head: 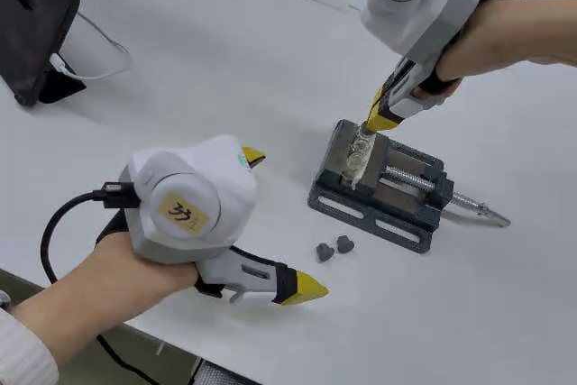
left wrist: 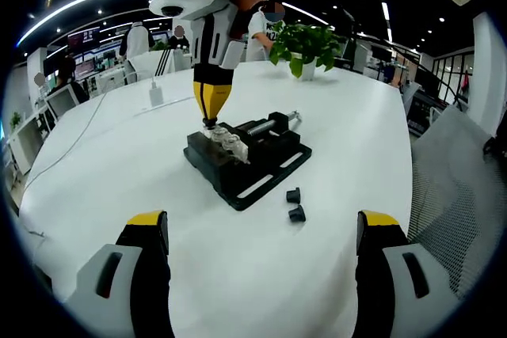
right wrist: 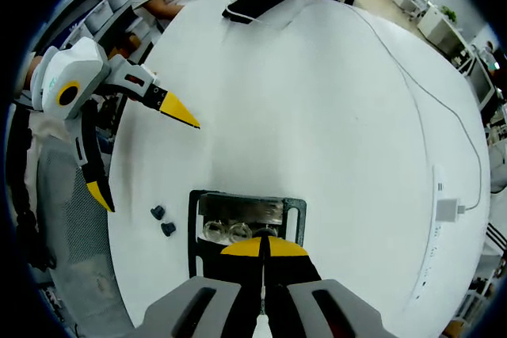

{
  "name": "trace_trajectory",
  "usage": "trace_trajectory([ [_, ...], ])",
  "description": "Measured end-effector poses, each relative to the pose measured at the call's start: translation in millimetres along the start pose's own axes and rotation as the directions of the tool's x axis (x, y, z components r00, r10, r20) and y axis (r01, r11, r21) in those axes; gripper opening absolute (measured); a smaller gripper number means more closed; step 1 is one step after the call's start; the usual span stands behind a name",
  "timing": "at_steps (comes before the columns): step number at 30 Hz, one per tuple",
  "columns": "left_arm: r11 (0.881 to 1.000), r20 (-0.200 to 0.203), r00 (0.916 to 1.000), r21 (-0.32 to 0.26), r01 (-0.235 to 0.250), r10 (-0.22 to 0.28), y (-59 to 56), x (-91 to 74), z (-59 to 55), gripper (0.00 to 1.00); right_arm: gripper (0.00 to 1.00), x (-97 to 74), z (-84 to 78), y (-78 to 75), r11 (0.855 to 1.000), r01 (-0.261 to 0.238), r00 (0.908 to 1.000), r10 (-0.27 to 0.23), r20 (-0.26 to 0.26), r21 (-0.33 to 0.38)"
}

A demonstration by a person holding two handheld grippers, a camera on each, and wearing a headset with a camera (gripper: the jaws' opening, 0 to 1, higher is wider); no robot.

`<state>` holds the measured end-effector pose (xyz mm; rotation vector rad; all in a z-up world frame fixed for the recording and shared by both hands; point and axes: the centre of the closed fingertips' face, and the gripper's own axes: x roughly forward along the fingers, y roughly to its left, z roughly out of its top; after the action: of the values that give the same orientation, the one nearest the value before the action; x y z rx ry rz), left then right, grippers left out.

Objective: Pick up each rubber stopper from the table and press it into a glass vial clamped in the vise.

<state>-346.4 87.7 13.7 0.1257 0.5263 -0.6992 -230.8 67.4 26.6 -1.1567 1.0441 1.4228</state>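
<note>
Rubber stoppers (head: pixel 325 252), two, lie touching on the white table (head: pixel 225 60) just beside the vise (head: pixel 410 214); glass vials (head: pixel 361 155) clamped in the vise; right gripper (head: pixel 374 123) jaws pressed together, tips down on a vial top, cannot tell if anything is pinched; left gripper (head: pixel 284 223) jaws wide apart, empty, above the table near the stoppers.
</note>
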Motion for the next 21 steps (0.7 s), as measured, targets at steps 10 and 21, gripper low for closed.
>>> trace_trajectory([
  [10,1.000,0.004,0.9999,0.024,-0.009,0.009,0.2,-9.0,8.4,0.98,0.00,-2.4,1.3,-1.0,0.998,0.013,0.9949,-0.020,0.099,0.069],
  [21,0.999,0.014,0.9998,0.043,-0.013,0.013,-1.8,-15.4,16.6,0.99,0.00,-4.3,3.4,1.1,0.996,0.070,0.9855,-0.079,0.150,0.063],
])
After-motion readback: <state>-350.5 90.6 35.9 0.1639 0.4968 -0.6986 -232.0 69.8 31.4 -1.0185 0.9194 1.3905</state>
